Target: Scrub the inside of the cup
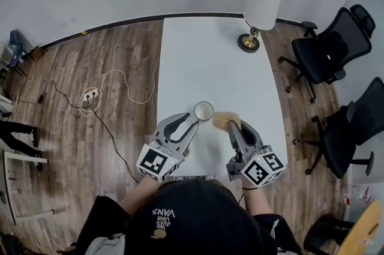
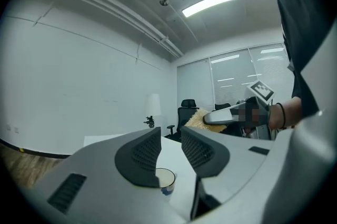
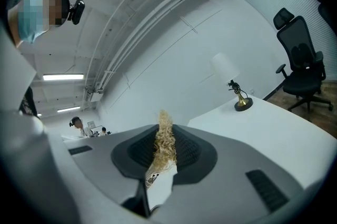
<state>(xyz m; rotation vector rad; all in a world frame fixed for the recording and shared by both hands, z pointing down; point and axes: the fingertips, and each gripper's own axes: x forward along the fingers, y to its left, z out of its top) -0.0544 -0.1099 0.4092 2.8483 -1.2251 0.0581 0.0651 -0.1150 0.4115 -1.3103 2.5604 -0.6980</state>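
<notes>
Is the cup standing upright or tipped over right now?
Upright: the cup stands on the table with its open rim facing up.

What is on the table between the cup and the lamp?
Nothing: the head view shows only bare white table between the cup and the lamp.

A ceiling strip light (image 2: 209,3) brightens everything evenly; fisheye edges bend, corners darken.
</notes>
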